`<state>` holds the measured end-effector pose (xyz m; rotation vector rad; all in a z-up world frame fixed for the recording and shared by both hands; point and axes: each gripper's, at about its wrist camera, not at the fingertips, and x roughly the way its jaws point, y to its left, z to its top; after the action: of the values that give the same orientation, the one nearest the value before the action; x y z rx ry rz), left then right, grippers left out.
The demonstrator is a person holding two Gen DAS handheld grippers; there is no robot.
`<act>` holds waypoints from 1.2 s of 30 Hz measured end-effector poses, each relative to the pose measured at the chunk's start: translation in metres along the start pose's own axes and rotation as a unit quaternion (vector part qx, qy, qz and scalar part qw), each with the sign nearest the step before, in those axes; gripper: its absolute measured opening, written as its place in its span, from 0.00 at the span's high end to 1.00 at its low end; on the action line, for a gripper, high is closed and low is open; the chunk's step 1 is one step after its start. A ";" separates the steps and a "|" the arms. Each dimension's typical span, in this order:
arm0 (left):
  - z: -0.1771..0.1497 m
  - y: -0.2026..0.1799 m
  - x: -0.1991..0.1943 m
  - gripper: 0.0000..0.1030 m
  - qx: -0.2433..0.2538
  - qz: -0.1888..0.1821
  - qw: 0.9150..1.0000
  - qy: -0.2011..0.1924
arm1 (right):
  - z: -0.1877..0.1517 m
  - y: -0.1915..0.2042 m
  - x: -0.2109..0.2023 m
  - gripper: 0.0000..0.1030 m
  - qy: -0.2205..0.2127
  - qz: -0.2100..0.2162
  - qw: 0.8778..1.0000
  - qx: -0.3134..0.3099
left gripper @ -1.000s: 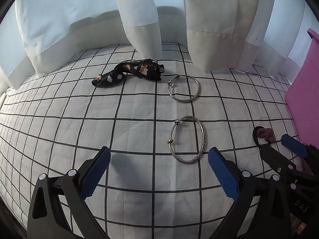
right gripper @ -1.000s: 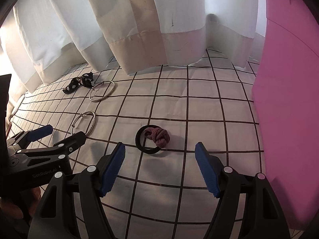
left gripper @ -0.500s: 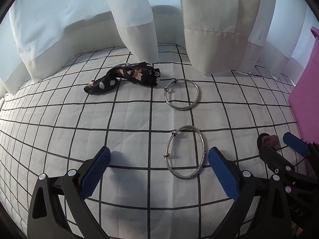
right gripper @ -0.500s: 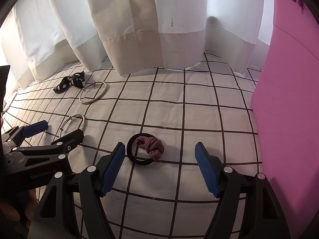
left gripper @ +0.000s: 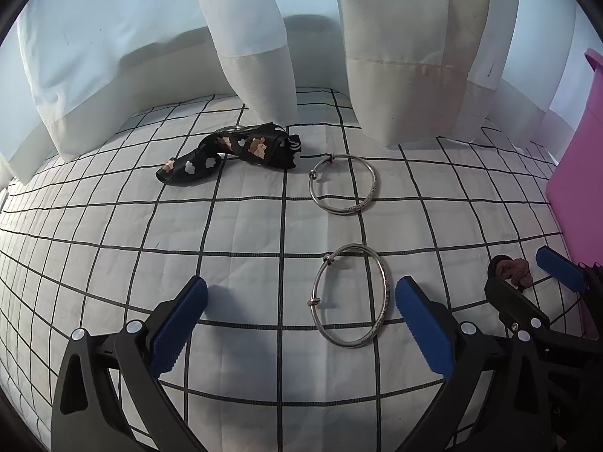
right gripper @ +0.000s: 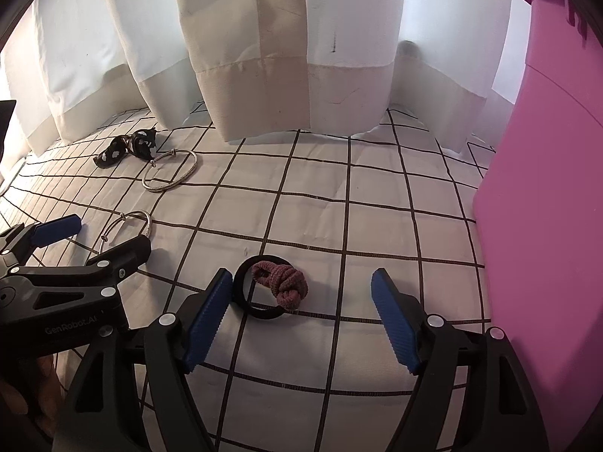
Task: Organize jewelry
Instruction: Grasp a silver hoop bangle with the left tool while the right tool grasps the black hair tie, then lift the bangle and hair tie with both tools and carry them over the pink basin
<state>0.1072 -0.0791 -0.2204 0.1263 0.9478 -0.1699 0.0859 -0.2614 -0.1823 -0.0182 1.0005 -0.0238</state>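
Note:
A silver bangle [left gripper: 343, 344] lies flat on the checked cloth between the pads of my left gripper [left gripper: 301, 293], close to the right pad and touching neither; those jaws stand wide open. Farther back lie a second silver bangle [left gripper: 339, 209] and a black printed ribbon piece [left gripper: 233, 154]. In the right wrist view a black ring hair tie with a maroon knot [right gripper: 282, 282] rests between the pads of my right gripper [right gripper: 301, 282]. Its jaws are opening, and the left pad is almost at the ring. The left gripper [right gripper: 111, 233] shows at the left there.
A tall pink box [right gripper: 546, 226] stands close on the right, just beside my right finger. White and cream curtains [right gripper: 282, 56] hang down to the cloth along the back. The checked cloth [right gripper: 339, 188] covers the whole surface.
Both views have edged forward a little. The near bangle now sits lower, between the left pads. The hair tie has drawn in between the right pads, which stand slightly wider.

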 end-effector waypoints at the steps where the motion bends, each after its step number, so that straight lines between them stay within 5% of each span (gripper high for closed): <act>1: 0.000 0.001 0.000 0.07 0.000 -0.001 1.000 0.001 | 0.000 0.001 0.000 0.30 0.000 0.001 1.000 -0.002; 10: -0.010 -0.009 -0.016 0.35 0.024 -0.015 0.999 -0.022 | 0.000 0.006 -0.002 0.42 -0.006 0.011 1.000 -0.019; 13: -0.011 -0.014 -0.021 0.60 0.036 -0.023 0.999 -0.030 | 0.000 0.008 -0.003 0.54 -0.009 0.017 0.999 -0.027; 15: -0.011 -0.015 -0.022 0.61 0.038 -0.023 0.999 -0.032 | 0.000 0.011 -0.005 0.74 -0.012 0.015 0.999 -0.034; 19: -0.011 -0.010 -0.025 0.62 0.027 -0.033 0.999 -0.031 | -0.001 0.011 -0.006 0.82 -0.015 0.022 0.999 -0.033; 36: -0.009 0.015 -0.045 0.62 0.001 -0.048 0.998 -0.033 | -0.003 0.015 -0.026 0.83 -0.029 0.046 0.998 -0.010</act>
<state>0.0771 -0.0587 -0.1887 0.0760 0.8878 -0.2615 0.0697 -0.2452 -0.1621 0.0095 0.9426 0.0703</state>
